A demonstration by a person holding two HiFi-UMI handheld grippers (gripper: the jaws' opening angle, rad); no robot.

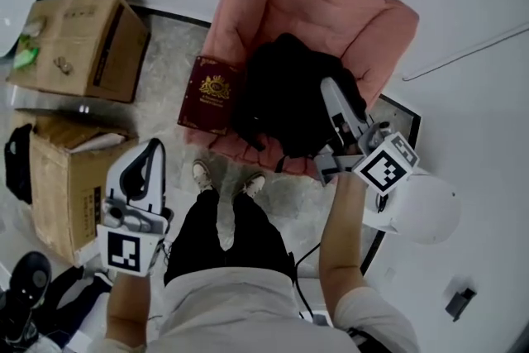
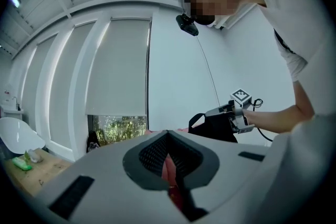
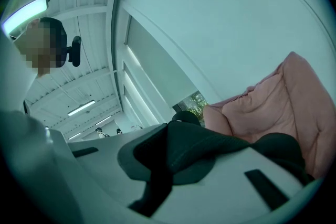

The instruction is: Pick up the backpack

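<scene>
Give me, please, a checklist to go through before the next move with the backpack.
1. Grip: the right gripper is shut on fabric of the backpack: ok.
2. Free hand: the left gripper holds nothing, its fingers together: ok.
3. Lift: backpack clear of the pink armchair: cannot tell.
4. Snag: red book apart from the backpack: cannot tell; they lie edge to edge.

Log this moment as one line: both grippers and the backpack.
right gripper: shut on backpack fabric | backpack: over pink armchair | left gripper: shut, empty, away from backpack
</scene>
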